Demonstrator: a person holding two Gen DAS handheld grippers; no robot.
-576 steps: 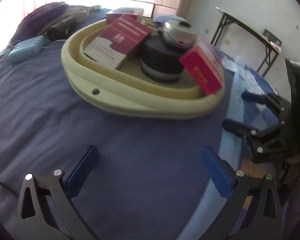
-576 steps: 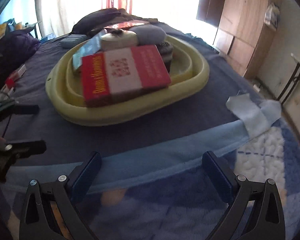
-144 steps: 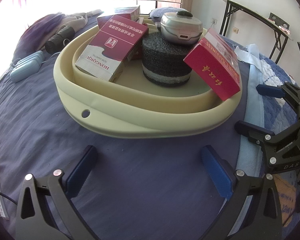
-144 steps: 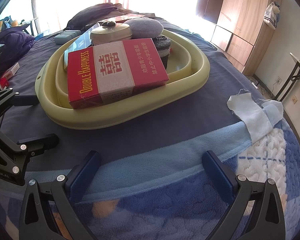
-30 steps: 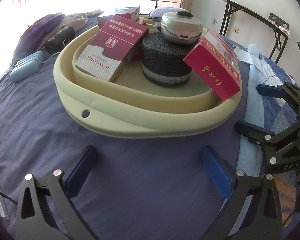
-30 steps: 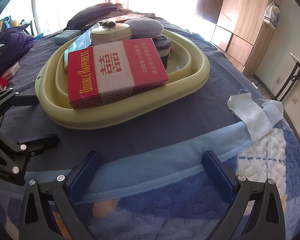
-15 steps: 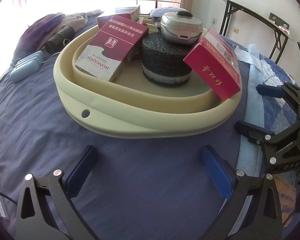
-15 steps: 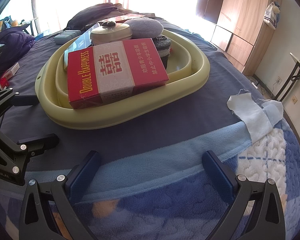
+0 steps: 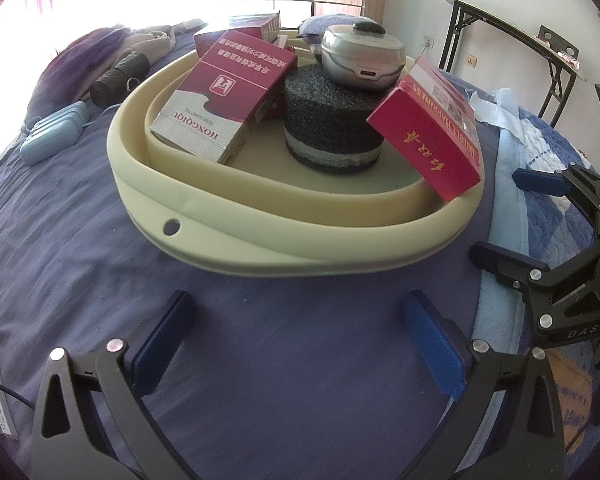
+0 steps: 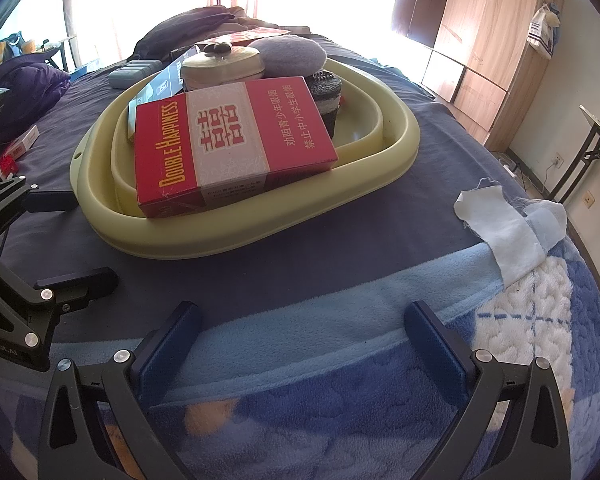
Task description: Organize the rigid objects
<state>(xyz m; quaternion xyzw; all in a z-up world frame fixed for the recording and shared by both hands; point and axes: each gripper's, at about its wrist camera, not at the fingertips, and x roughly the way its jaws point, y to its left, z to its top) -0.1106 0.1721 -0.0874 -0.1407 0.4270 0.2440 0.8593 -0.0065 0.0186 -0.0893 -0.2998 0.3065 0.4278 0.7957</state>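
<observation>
Nothing has moved: left claw (image 9: 298, 334) and right claw (image 10: 306, 338) hover spread apart, empty, before the basin (image 9: 260, 236)

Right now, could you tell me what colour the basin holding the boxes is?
The basin is pale yellow, clearest in the right wrist view.

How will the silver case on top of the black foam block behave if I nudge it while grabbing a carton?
The silver case looks smooth and rounded, so it would probably slide or roll off easily. It sits atop the foam block, overhanging one edge, likely unstable. The red carton leans on that block and the basin rim, so lifting it may jog the stack.
</observation>
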